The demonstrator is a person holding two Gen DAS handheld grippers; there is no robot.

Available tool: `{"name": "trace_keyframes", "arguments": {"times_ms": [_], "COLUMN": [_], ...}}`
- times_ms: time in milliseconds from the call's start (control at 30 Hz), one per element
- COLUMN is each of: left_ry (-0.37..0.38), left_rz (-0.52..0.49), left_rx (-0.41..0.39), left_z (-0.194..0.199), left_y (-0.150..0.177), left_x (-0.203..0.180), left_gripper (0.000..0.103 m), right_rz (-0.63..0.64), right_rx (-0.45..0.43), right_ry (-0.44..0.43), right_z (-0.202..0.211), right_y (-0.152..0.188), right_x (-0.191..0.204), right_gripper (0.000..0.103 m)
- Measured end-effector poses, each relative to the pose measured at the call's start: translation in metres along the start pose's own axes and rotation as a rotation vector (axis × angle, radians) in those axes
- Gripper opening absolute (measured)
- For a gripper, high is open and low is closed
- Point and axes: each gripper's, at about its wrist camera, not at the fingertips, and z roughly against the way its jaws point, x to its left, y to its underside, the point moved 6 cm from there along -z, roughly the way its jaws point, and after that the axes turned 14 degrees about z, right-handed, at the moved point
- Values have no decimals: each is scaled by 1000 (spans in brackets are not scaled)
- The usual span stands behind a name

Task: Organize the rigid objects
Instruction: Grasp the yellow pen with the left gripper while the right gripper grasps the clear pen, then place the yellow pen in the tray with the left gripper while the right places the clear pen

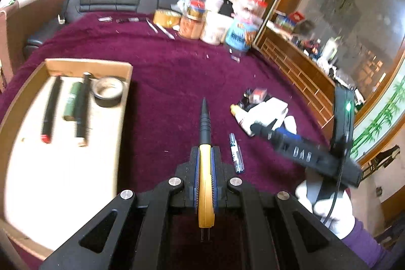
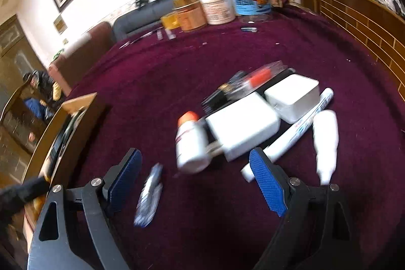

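left gripper (image 1: 205, 156) clamping yellow probe (image 1: 205, 168), beside box rim (image 1: 125, 103)

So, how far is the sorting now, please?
Partly done. The cardboard box already holds three stick-shaped items and a tape roll. In hand: the left gripper is shut on a yellow and black pen. The right gripper is open and empty. Left on the cloth: a small pen, a white bottle, two white adapters and a marker.
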Motion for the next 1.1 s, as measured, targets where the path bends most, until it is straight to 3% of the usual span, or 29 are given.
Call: {"name": "trace_keyframes", "arguments": {"times_ms": [100,167,267,300,333,400,700,933,1100], "left_ry": [-5,-10,-11,-17,-21,-35,-220,-267,-319], "left_rz": [16,50,109,122,131,145,164,308,350], "left_rx": [-22,-28,-32,-40,-47,-69,-104,0,55], "left_z": [9,11,20,24,27,36,45,-5,-36], "left_y": [-2,-3,-6,-7,-9,-14,-65,-97,-106], "left_x": [16,29,50,58,64,77,157,219,238], "left_gripper": [5,5,5,5,5,5,6,5,6], "right_rz": [120,169,195,200,198,197,43,63,104], "right_rx": [48,76,185,197,202,208,143,134,171], "right_ry": [69,100,99,109,107,105,-131,-319,-402], "right_z": [-4,-9,-29,-33,-34,-37,-22,-27,-51], "right_y": [1,0,9,9,9,12,-13,-55,-77], "right_x": [25,36,45,45,45,43,46,109,170], "right_gripper": [81,66,43,37,25,14,13,13,13]}}
